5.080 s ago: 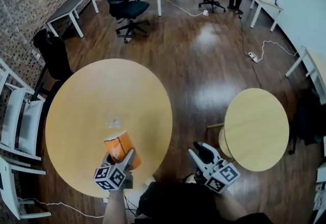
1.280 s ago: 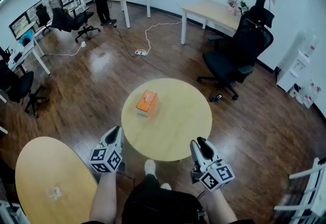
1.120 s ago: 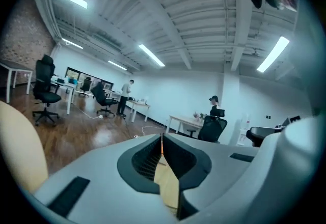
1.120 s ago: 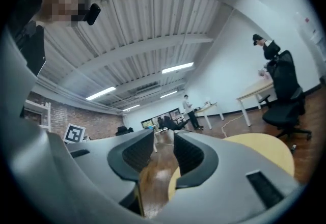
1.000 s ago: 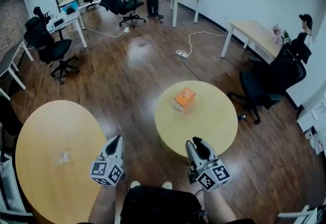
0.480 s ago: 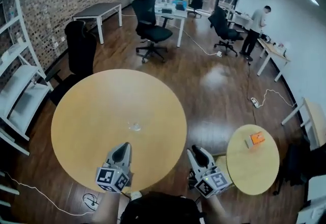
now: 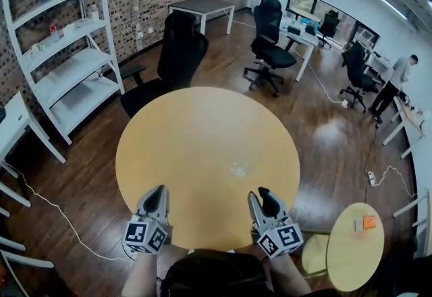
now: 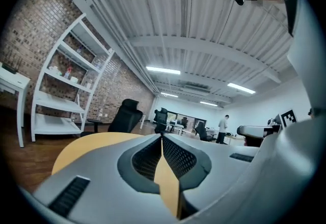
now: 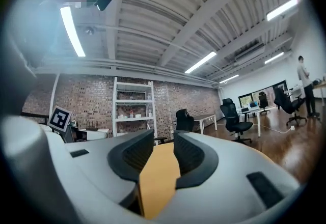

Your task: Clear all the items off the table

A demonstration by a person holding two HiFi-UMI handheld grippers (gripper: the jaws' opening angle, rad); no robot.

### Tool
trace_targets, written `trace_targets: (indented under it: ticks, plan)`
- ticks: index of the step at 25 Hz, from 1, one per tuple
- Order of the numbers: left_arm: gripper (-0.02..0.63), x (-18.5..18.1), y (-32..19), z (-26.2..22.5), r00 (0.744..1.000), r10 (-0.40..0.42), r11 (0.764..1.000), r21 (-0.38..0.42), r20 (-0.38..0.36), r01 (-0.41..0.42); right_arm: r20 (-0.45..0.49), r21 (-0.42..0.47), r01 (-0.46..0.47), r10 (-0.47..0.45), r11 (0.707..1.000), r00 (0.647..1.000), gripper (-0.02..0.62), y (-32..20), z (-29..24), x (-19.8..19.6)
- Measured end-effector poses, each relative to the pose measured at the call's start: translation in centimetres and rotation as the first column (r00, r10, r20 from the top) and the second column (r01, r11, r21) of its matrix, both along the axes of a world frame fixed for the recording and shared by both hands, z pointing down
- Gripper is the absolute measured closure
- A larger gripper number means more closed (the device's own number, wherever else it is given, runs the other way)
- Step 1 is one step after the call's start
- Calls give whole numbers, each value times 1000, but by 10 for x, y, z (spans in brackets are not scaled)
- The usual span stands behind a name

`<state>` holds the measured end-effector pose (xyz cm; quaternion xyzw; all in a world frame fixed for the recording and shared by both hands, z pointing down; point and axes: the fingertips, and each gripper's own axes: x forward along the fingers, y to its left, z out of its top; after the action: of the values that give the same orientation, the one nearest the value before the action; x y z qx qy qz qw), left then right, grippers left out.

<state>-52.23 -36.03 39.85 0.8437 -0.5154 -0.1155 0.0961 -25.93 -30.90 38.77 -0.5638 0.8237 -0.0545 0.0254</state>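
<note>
A large round yellow table (image 7: 196, 140) fills the middle of the head view. A small clear object (image 7: 238, 169) lies on it, right of centre; I cannot tell what it is. My left gripper (image 7: 159, 190) hovers over the table's near edge, shut and empty. My right gripper (image 7: 258, 195) is held level with it, just short of the clear object, open with nothing between its fingers. In the left gripper view the gripper (image 8: 162, 139) points across the tabletop (image 8: 86, 142). In the right gripper view, bare tabletop (image 9: 159, 169) shows between the parted jaws of the gripper (image 9: 164, 142).
A small round table (image 7: 351, 255) at the lower right holds an orange box (image 7: 368, 222). A black office chair (image 7: 177, 52) stands behind the big table, and a white shelf unit (image 7: 64, 52) is at left. Desks, more chairs and a person (image 7: 395, 83) are farther back.
The head view has swung from the small table with the orange box round to the large round table, which is now straight ahead. Both grippers keep their jaw states.
</note>
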Motion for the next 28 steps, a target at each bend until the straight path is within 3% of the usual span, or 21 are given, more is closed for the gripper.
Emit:
trace_targets:
  ticks: [2, 4, 7, 8, 13, 18, 28]
  plan:
    - [594, -24, 5, 3, 998, -64, 998, -4, -11, 64, 2, 16, 20, -20, 1000, 1000, 512, -11, -1, -8]
    - [594, -39, 9, 7, 993, -113, 994, -13, -13, 113, 19, 31, 31, -31, 999, 999, 514, -19, -3, -10]
    - [594, -51, 13, 14, 988, -156, 987, -24, -4, 156, 35, 44, 41, -42, 998, 999, 515, -28, -1, -7]
    - [594, -51, 13, 17, 987, -163, 986, -28, 0, 163, 38, 43, 39, -41, 998, 998, 549, -30, 1, -4]
    - [604, -37, 18, 22, 984, -176, 984, -32, -2, 176, 61, 16, 40, -41, 999, 997, 558, -34, 8, 22]
    - [604, -16, 17, 11, 981, -190, 982, 22, 29, 189, 76, -10, 29, -28, 1000, 997, 558, -36, 15, 44]
    - [604, -5, 12, 11, 980, -191, 981, 36, 62, 189, 86, -39, 46, -43, 998, 995, 558, -36, 20, 50]
